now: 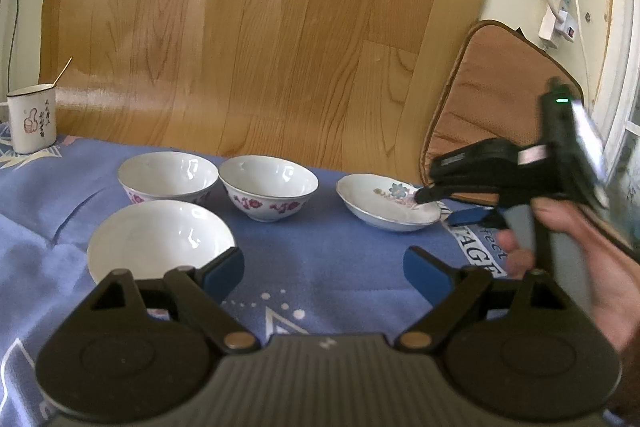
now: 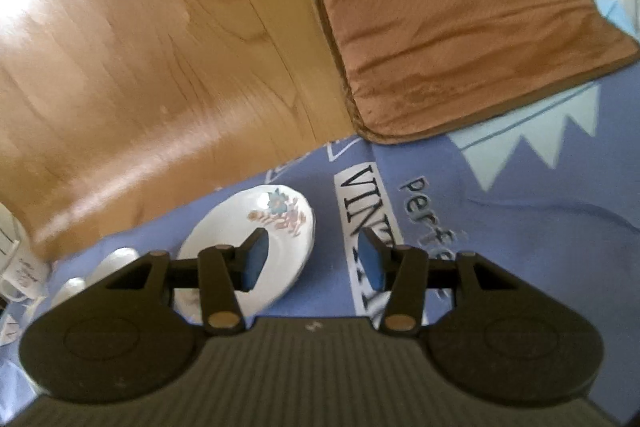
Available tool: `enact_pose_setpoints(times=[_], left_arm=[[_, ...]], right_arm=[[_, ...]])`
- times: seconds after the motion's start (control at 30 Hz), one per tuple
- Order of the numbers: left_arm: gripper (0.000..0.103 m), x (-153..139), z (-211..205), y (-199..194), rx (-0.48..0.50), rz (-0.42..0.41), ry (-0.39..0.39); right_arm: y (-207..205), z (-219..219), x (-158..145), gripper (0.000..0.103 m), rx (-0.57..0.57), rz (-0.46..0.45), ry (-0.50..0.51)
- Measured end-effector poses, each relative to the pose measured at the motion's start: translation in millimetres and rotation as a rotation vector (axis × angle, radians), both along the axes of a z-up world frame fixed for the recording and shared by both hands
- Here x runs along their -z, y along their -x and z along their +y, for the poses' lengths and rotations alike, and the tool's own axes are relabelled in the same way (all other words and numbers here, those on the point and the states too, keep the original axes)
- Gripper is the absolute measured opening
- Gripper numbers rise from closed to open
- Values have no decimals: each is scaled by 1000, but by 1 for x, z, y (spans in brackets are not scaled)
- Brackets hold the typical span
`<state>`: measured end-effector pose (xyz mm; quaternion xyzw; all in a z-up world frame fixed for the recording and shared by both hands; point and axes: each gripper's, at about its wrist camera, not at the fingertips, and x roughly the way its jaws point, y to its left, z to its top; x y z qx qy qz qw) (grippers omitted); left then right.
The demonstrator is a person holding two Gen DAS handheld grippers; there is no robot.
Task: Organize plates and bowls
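Blue-padded right gripper (image 2: 312,259) jaws apart, astride floral plate (image 2: 224,243) rim.

The near rim of the plain bowl (image 1: 160,239) is hidden behind the left tongs (image 1: 324,267). The right tongs (image 2: 312,259) cover part of the flowered plate (image 2: 224,239). The mug (image 2: 16,267) is cut off by the picture's left edge, and the bowls beside it are blurred. The cloth's lettering (image 2: 360,203) is partly covered.

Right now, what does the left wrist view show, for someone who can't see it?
An open left gripper hovers over a blue cloth holding three white bowls and a flowered plate. The right gripper straddles the plate's rim. A mug stands far left.
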<state>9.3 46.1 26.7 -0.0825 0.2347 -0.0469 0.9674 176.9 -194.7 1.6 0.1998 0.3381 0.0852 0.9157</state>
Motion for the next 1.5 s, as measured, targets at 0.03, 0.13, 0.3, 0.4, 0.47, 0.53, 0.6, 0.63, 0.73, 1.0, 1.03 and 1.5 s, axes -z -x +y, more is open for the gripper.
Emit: enact_pose_setpoints(times=[0.03, 0.13, 0.3, 0.4, 0.47, 0.53, 0.6, 0.63, 0.73, 1.0, 1.03, 1.5], left_arm=[[90, 0, 0, -1, 0, 1, 2], [90, 0, 2, -2, 3, 5, 13], [89, 0, 7, -3, 3, 2, 29], [89, -1, 8, -2, 2, -4, 39], [89, -1, 9, -1, 1, -10, 47], [89, -2, 10, 1, 0, -20, 53], [89, -3, 11, 3, -7, -32, 54], [89, -3, 12, 3, -7, -35, 60], [89, -4, 14, 4, -1, -36, 73], [89, -2, 8, 6, 50, -29, 56], [89, -2, 7, 6, 59, -27, 56], [78, -1, 2, 2, 189, 76, 132]], right_arm=[[-7, 3, 3, 52, -8, 16, 18], [-19, 15, 1, 29, -16, 14, 97], [-8, 19, -5, 14, -69, 9, 108], [8, 15, -5, 13, -87, 14, 72], [22, 10, -4, 14, -93, 16, 60], [40, 4, -4, 14, -102, 18, 44], [58, -4, -4, 14, -117, 32, 18], [67, -6, -4, 14, -125, 34, 13], [96, -13, -6, 14, -168, 31, 25], [157, -37, -6, 14, -218, 61, -7], [164, -39, -6, 14, -218, 60, -12], [206, -40, -5, 27, -189, -73, 66]])
